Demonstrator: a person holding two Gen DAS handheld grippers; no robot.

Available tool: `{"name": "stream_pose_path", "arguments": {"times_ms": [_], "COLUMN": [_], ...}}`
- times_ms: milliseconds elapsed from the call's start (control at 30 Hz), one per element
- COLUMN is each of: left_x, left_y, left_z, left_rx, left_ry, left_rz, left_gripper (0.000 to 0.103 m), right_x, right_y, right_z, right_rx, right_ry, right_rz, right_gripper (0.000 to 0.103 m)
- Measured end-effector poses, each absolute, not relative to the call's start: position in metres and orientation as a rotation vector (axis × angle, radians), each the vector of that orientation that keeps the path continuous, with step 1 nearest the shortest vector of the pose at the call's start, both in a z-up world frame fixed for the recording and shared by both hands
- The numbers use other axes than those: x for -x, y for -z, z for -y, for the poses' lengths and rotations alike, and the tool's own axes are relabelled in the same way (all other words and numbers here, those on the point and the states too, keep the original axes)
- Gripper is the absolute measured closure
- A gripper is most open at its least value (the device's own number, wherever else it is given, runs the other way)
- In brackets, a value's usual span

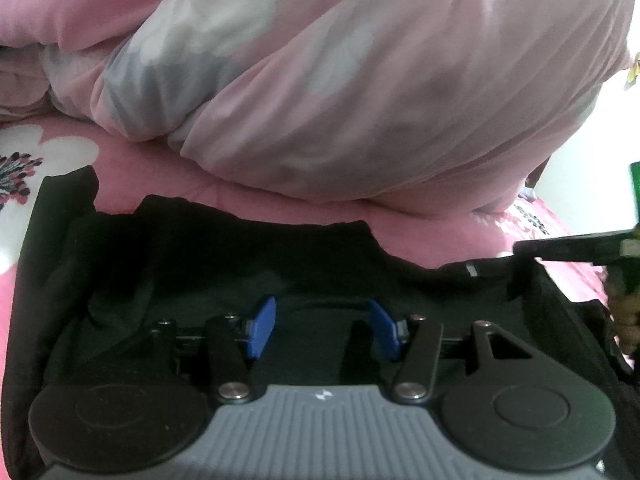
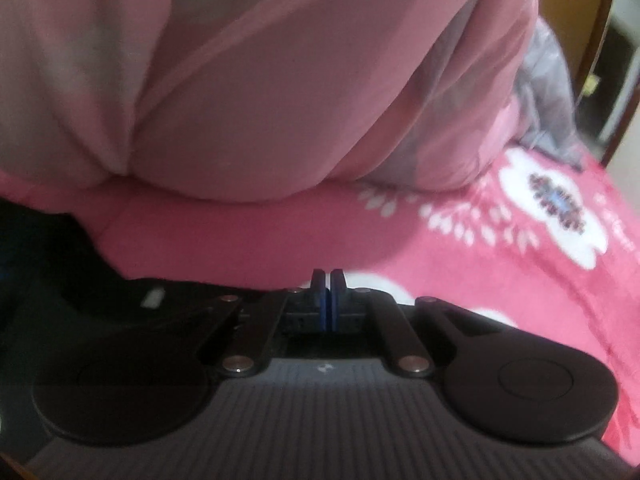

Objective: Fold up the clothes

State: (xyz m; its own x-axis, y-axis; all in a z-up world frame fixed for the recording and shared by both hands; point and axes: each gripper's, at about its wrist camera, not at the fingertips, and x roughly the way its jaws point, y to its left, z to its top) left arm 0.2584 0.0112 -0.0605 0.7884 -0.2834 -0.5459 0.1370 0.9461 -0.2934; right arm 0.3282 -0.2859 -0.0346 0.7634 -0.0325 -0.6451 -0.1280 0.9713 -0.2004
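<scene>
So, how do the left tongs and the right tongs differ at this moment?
The left tongs stand open, blue pads apart; the right tongs are shut, pads together. The left tongs sit over the middle of the black garment; the right tongs are at its edge, pointing toward the pink bedsheet. Whether the right pads pinch cloth is unclear. Both have blue pads and black linkages.

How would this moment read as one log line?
left fingers: open over black garment | right fingers: shut | bed: pink floral cover

Black garment on pink, white-flowered bedspread
</scene>
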Motion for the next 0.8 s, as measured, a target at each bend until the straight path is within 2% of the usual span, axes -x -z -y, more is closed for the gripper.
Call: {"name": "stream_pose_path", "arguments": {"times_ms": [133,267,500,600,667,800], "left_x": [-0.258,-0.256,-0.247,-0.247,-0.248,-0.251], "left_y": [0.061,0.059,0.050,0.049,0.050,0.053], "left_z": [-0.012,-0.014,-0.015,-0.018,-0.021,-0.027], "left_rx": [0.250,0.256,0.248,0.255,0.265,0.298], "left_ry": [0.232,0.234,0.234,0.210,0.194,0.179], "left_rz": [-0.622,-0.606,-0.569,-0.568,-0.571,-0.588], "left_gripper": [0.048,0.048,0.048,0.048,0.048,0.048], "right_x": [-0.342,-0.338,-0.336,-0.336,-0.335,-0.360], "right_y": [0.069,0.049,0.030,0.021,0.016,0.037], "right_z": [0.287,0.301,0.273,0.260,0.252,0.219], "right_rx": [0.287,0.151,0.048,0.003,-0.027,0.027], "right_ry": [-0.011,0.006,-0.235,-0.339,-0.408,-0.488], "right_rz": [-0.698,-0.659,-0.696,-0.710,-0.718,-0.764], "right_gripper": [0.102,0.100,0.097,0.087,0.085,0.085]}}
